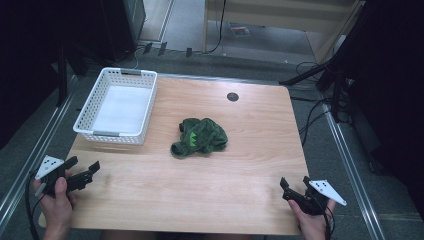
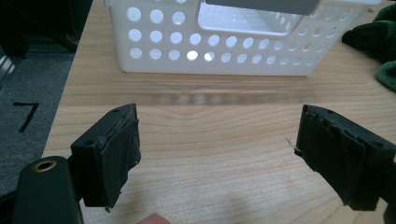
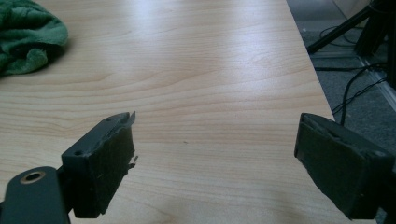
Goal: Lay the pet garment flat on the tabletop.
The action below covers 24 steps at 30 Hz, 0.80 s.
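High view: green cloth [image 1: 199, 137] is left mid-table, white basket [image 1: 118, 105] parked beside it; left gripper [image 1: 83, 169] and right gripper [image 1: 294, 185] are held wide, gripping nothing, path unblocked.

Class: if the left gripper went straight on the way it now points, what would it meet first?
Probably the white basket. The left gripper, jaws open and empty, points across bare table at the basket's near wall; exact height is unclear.
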Available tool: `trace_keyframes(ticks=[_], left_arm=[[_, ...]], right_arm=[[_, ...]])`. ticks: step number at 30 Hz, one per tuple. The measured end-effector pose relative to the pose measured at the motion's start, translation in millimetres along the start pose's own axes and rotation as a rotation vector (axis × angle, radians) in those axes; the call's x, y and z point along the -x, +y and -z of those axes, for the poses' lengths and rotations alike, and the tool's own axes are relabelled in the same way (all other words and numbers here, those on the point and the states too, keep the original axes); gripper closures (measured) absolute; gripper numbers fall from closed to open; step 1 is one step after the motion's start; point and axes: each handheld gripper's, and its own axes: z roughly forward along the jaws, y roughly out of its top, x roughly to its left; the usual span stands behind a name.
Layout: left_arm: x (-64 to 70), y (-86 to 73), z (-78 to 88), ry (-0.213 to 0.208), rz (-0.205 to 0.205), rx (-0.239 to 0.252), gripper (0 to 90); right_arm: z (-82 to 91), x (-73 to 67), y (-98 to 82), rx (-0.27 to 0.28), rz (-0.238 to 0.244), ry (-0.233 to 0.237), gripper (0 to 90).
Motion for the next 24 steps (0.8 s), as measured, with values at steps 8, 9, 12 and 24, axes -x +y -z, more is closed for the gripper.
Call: trace_keyframes(ticks=[8, 9, 12, 24], left_arm=[[0.1, -0.4, 0.7, 0.001, 0.001, 0.001, 13.5], [0.5, -0.5, 1.0, 0.004, 0.0, 0.004, 13.5], [1.2, 0.4, -0.7, 0.009, -0.004, -0.003, 13.5], [-0.7, 0.2, -0.1, -0.004, 0.003, 0.002, 13.5]], right_arm=[[0.5, -14.2, 7.8, -0.003, -0.008, 0.031, 13.4], [-0.1, -19.1, 10.9, -0.005, 0.004, 0.035, 13.4], [-2.3, -37.1, 22.8, -0.005, 0.037, 0.064, 13.5], [-28.8, -102.0, 52.4, -0.022, 0.127, 0.141, 13.5]])
